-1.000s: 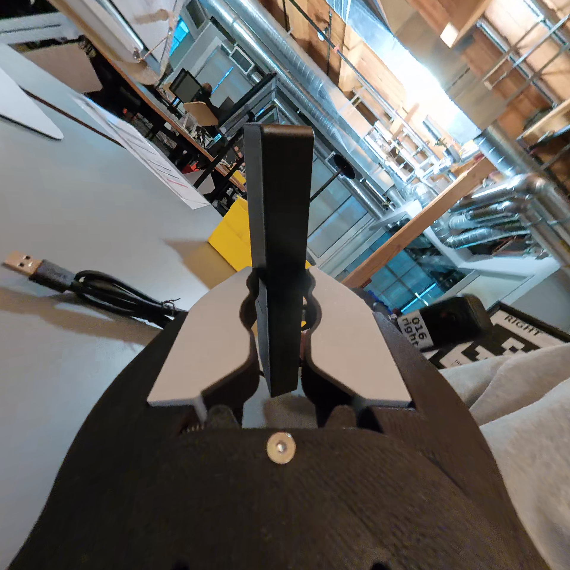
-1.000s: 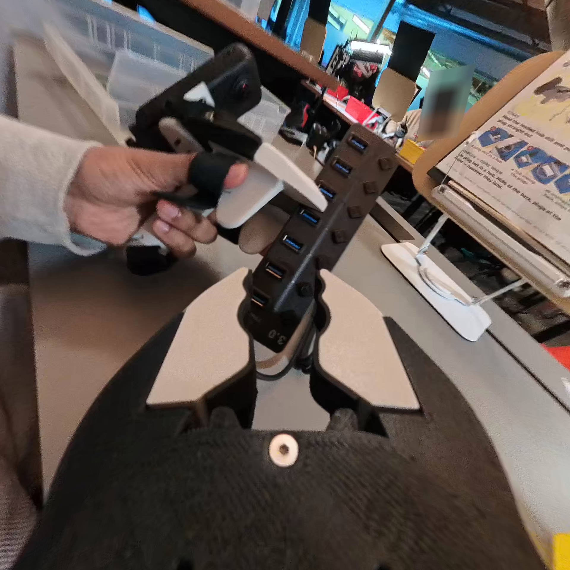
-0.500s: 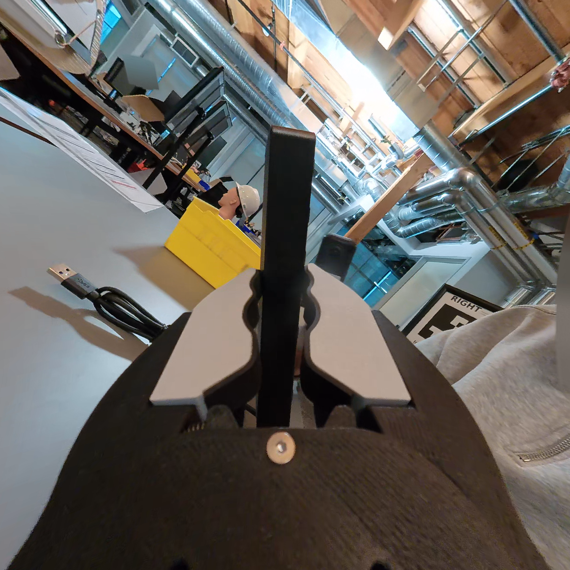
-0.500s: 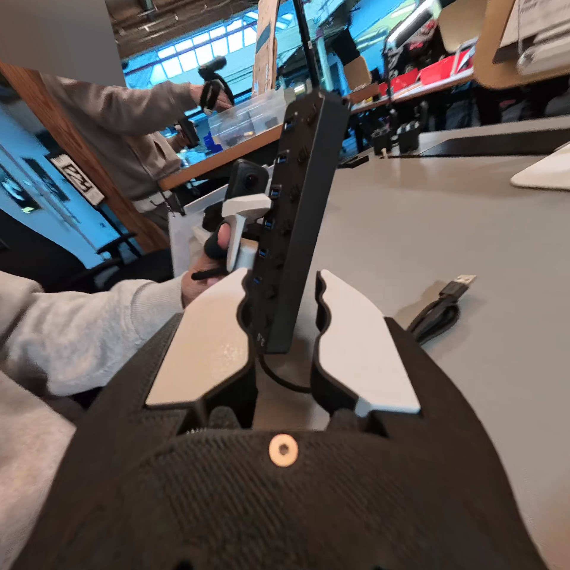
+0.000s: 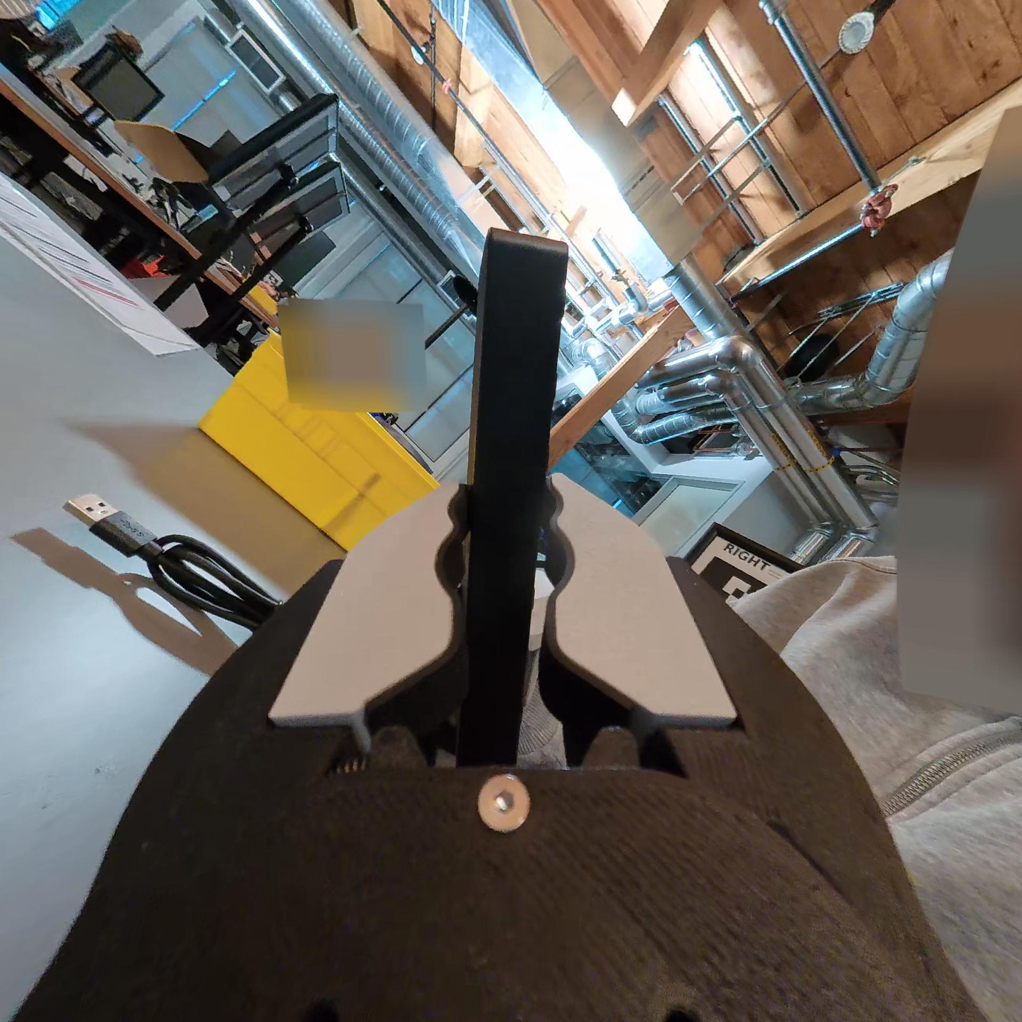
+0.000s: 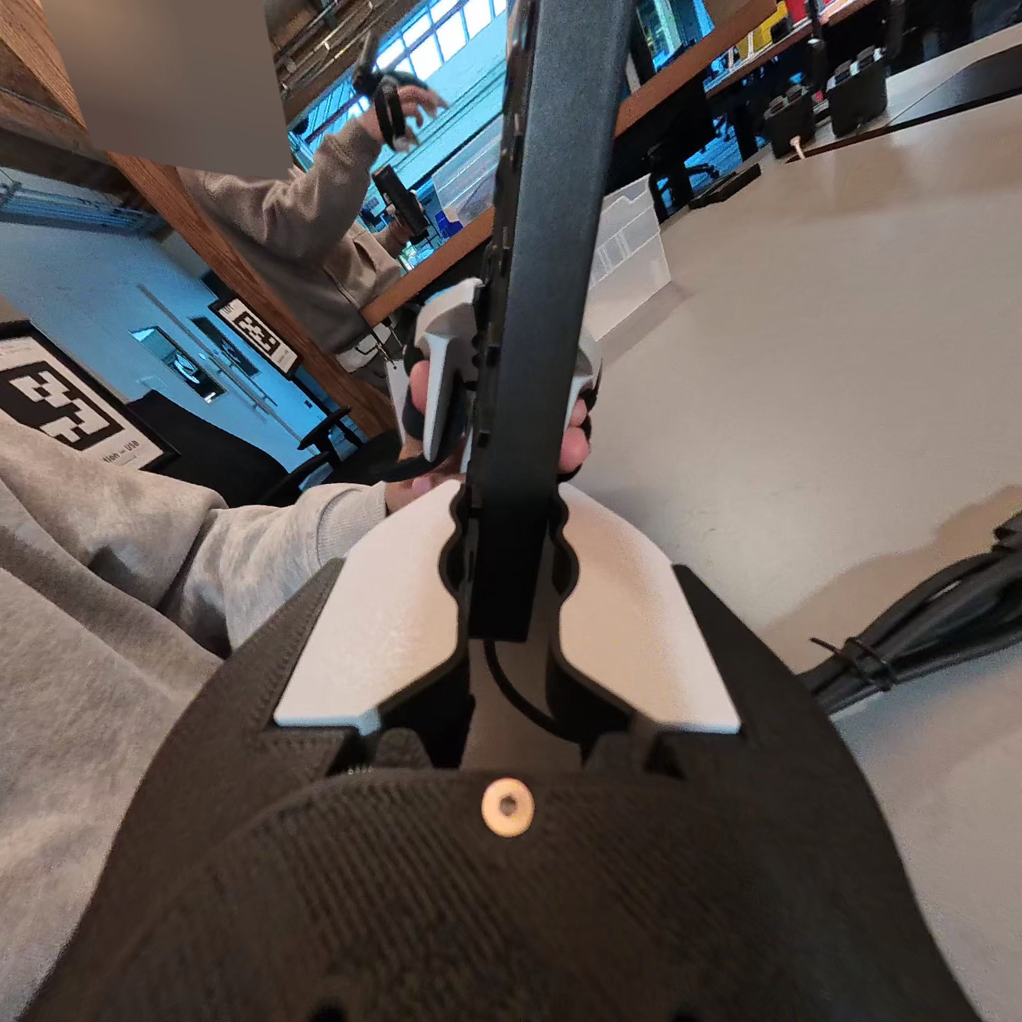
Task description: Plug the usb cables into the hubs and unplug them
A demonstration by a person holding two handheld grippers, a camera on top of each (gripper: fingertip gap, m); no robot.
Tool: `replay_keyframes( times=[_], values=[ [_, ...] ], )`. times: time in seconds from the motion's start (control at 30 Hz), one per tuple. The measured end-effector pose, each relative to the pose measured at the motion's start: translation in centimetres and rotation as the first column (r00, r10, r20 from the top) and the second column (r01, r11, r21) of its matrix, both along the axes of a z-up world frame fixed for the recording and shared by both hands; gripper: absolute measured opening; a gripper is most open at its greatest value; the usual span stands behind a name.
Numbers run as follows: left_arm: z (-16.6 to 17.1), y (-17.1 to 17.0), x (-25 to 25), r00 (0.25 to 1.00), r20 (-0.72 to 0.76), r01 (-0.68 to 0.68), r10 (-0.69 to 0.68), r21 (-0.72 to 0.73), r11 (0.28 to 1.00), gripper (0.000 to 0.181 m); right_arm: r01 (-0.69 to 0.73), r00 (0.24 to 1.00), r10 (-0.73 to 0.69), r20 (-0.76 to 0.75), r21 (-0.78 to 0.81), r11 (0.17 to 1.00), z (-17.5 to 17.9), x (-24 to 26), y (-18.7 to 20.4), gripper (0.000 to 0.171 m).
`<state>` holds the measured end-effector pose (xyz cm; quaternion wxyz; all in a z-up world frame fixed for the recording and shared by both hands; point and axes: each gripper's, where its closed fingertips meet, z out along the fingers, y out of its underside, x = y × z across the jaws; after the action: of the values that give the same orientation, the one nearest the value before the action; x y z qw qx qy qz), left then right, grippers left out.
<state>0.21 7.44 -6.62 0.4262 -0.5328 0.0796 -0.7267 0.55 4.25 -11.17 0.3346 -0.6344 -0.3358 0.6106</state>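
Both grippers, left and right, clamp my hub at frame centre; no cable plugged yet. Next: free one, fetch plug, lower left.

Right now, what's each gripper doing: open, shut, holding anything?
Left gripper: shut on the black USB hub.
Right gripper: closed on the same hub, at its cable end.

Hub: matt black plastic, smooth. Left gripper pads flat matt grey; body ridged, rough black plastic (printed look). Table smooth matt grey. USB cable black rubbery sheath, bright metal plug. Bin glossy yellow plastic. Sleeve soft grey cloth
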Motion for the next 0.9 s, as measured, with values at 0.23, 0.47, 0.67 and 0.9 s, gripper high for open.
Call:
replay_keyframes(
  times=[0.23, 0.47, 0.67, 0.9],
  values=[
    [-0.4, 0.7, -0.2, 0.998, 0.0, -0.058, 0.058, -0.038, 0.998, 0.033, 0.026, 0.999, -0.029, -0.029, -0.099, 0.995, -0.3, -0.2, 0.5, 0.027],
    [-1.4, 0.9, 0.6, 0.997, -0.053, -0.052, 0.048, -0.079, 0.996, 0.04, 0.036, 0.994, -0.055, -0.098, -0.181, 0.983, 0.1, 0.4, 1.2, 0.026],
    [-1.3, 0.8, 0.6, 0.999, -0.022, -0.042, 0.04, -0.096, 0.994, 0.04, 0.064, 0.991, -0.082, -0.109, -0.157, 0.986, 0.3, 0.3, 1.3, 0.026],
    [-1.3, 1.2, 0.0, 0.998, -0.004, -0.066, 0.066, -0.108, 0.992, 0.04, 0.124, 0.981, -0.143, -0.131, -0.14, 0.982, 0.7, 0.6, 1.7, 0.026]
  ],
)
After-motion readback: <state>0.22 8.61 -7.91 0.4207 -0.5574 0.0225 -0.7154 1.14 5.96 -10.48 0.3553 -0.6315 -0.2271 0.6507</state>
